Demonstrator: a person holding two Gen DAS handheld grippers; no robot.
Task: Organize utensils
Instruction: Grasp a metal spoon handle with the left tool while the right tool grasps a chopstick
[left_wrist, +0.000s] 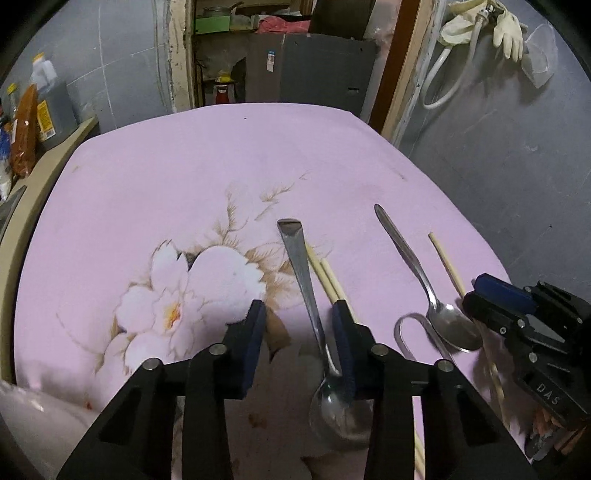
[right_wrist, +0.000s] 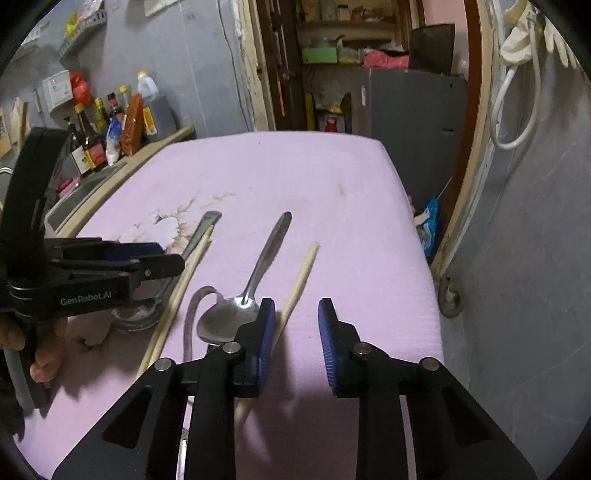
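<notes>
One cloth (left_wrist: 184, 166): lilac with a pale flower print, covering the whole tabletop; every utensil lies on its near right part.
Left gripper (left_wrist: 299, 310): jaws spread, pointing steeply down at the cloth; a spoon's handle runs up between the fingers, close to the right-hand one, and no pad presses on it. A hand (right_wrist: 44, 350) holds its grip.
Right gripper (right_wrist: 296, 310): jaws apart with only bare cloth between them, low over the cloth's right side.
Flat-ended spoon (left_wrist: 301, 266): handle pointing away, bowl near the camera and partly hidden behind the left gripper's right finger.
Pair of chopsticks (left_wrist: 328, 277): lying together just right of that spoon's handle, touching or nearly so.
Pointed-handle spoon (right_wrist: 258, 266): further right, bowl up and nearest, just beside the right gripper's left finger.
Single chopstick (right_wrist: 301, 277): right of that spoon, passing behind the right gripper's left finger, outside the gap.
Bent metal strip (left_wrist: 402, 325): curved loop beside the second spoon's bowl; what it is I cannot tell.
</notes>
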